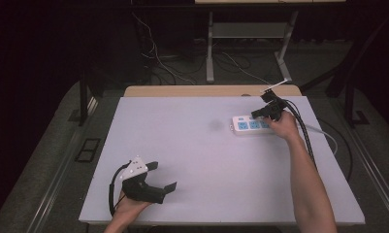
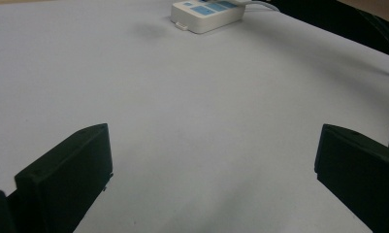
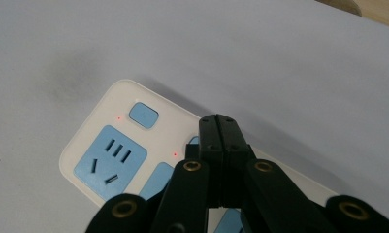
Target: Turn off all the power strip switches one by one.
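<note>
A white power strip (image 1: 245, 125) with blue socket faces lies at the back right of the white table top (image 1: 202, 160); it also shows far off as the power strip (image 2: 206, 13) in the left gripper view. My right gripper (image 1: 260, 114) hovers over its right part, jaws pressed together with nothing between them. In the right gripper view the closed tips of the right gripper (image 3: 220, 127) sit just above the strip (image 3: 109, 150), near a blue switch button (image 3: 143, 114) and small red lights. My left gripper (image 1: 163, 177) rests at the front left, jaws wide apart and empty (image 2: 211, 170).
The strip's white cord (image 1: 328, 135) runs off toward the right table edge. Black cable (image 1: 303, 128) trails from the right gripper along the forearm. Wooden edge (image 1: 211, 91) borders the table's far side. Desk legs and loose wires (image 1: 158, 58) lie on the floor beyond.
</note>
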